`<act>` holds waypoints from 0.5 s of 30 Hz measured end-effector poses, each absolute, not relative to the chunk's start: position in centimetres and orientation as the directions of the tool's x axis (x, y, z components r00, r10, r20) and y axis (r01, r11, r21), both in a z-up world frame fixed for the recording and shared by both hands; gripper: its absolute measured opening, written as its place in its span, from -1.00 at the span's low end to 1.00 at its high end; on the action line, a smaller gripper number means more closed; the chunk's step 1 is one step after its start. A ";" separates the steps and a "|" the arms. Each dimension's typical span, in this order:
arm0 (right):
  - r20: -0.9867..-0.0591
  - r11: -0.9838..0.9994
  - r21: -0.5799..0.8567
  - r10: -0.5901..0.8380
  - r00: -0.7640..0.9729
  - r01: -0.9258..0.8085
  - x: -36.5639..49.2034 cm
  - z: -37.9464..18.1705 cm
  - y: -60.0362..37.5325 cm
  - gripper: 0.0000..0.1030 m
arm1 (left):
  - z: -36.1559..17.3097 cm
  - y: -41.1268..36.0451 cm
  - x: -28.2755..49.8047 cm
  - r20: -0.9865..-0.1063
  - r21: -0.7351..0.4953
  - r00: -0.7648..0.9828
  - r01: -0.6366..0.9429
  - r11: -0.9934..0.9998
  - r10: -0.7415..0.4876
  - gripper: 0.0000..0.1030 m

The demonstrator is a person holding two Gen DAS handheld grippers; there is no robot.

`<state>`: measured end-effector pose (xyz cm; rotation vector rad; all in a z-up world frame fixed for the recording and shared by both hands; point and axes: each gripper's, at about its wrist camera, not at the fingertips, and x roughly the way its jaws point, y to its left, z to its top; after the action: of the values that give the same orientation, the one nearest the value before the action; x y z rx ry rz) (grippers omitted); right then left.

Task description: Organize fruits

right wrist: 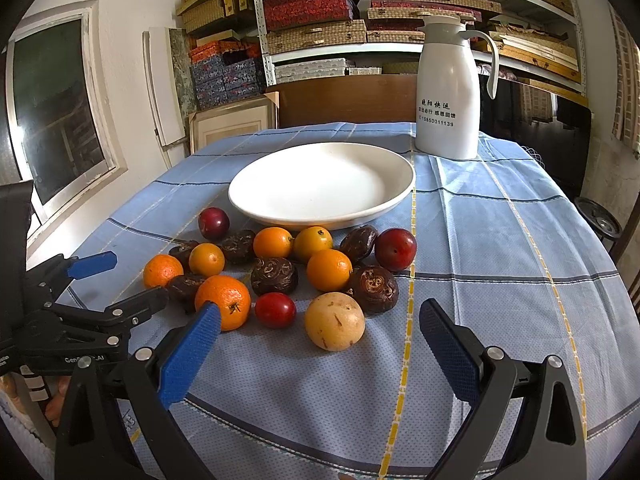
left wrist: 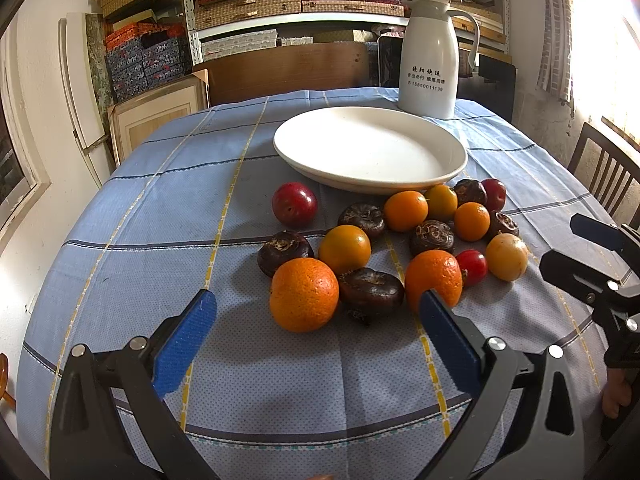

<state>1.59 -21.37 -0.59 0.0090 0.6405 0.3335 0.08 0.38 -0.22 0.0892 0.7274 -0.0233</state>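
Note:
A loose pile of fruit lies on the blue checked tablecloth [left wrist: 120,248] in front of an empty white plate [left wrist: 370,148] [right wrist: 320,182]. It holds oranges [left wrist: 303,294] [right wrist: 222,296], dark brown water chestnuts [left wrist: 370,292] [right wrist: 374,289], red plums [left wrist: 294,204] [right wrist: 395,249], a red tomato-like fruit [right wrist: 275,309] and a pale yellow fruit [right wrist: 334,321] [left wrist: 506,257]. My left gripper [left wrist: 316,310] is open and empty, its fingers either side of the nearest orange and chestnut. My right gripper [right wrist: 318,326] is open and empty, just in front of the pale yellow fruit.
A white thermos jug [left wrist: 430,56] [right wrist: 450,88] stands behind the plate at the back right. Shelves of boxes [left wrist: 248,0] fill the wall behind the table. A wooden chair [left wrist: 604,172] stands at the right. Each gripper shows at the edge of the other's view [left wrist: 600,276] [right wrist: 80,304].

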 end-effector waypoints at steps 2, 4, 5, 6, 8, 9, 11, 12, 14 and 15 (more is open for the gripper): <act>-0.584 0.947 0.110 0.308 0.751 -0.303 1.6 -0.6 -21.4 0.93 | -0.2 0.4 0.1 -0.665 0.073 0.747 0.052 0.996 0.010 0.92; -0.584 0.947 0.111 0.309 0.751 -0.303 1.5 -0.5 -21.3 0.93 | -0.2 0.4 0.1 -0.665 0.074 0.746 0.052 0.996 0.010 0.92; -0.583 0.947 0.111 0.309 0.751 -0.303 1.6 -0.5 -21.4 0.93 | -0.2 0.4 0.1 -0.665 0.073 0.747 0.052 0.996 0.010 0.92; -0.583 0.947 0.111 0.309 0.751 -0.303 1.6 -0.5 -21.4 0.93 | -0.2 0.4 0.1 -0.665 0.073 0.747 0.052 0.996 0.010 0.92; -0.583 0.946 0.112 0.310 0.751 -0.303 1.5 -0.5 -21.4 0.93 | -0.3 0.4 0.1 -0.666 0.073 0.746 0.052 0.996 0.010 0.92; -0.583 0.946 0.113 0.310 0.751 -0.303 1.5 -0.5 -21.4 0.93 | -0.2 0.3 0.1 -0.665 0.073 0.747 0.052 0.996 0.010 0.92; -0.582 0.946 0.113 0.310 0.752 -0.303 1.5 -0.5 -21.4 0.93 | -0.3 0.3 0.1 -0.666 0.074 0.746 0.052 0.996 0.010 0.92; -0.582 0.946 0.114 0.311 0.752 -0.303 1.6 -0.4 -21.3 0.93 | -0.3 0.3 0.1 -0.666 0.074 0.746 0.052 0.996 0.010 0.92; -0.582 0.946 0.115 0.312 0.751 -0.304 1.5 -0.4 -21.3 0.93 | -0.3 0.3 0.1 -0.667 0.074 0.745 0.053 0.996 0.010 0.92; -0.582 0.946 0.115 0.312 0.751 -0.304 1.5 -0.4 -21.2 0.93 | -0.4 0.3 0.1 -0.667 0.074 0.745 0.053 0.996 0.010 0.92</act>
<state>1.51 -21.23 -0.37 0.0131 0.6375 0.3361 0.11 0.34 -0.36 0.0899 0.7305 -0.0237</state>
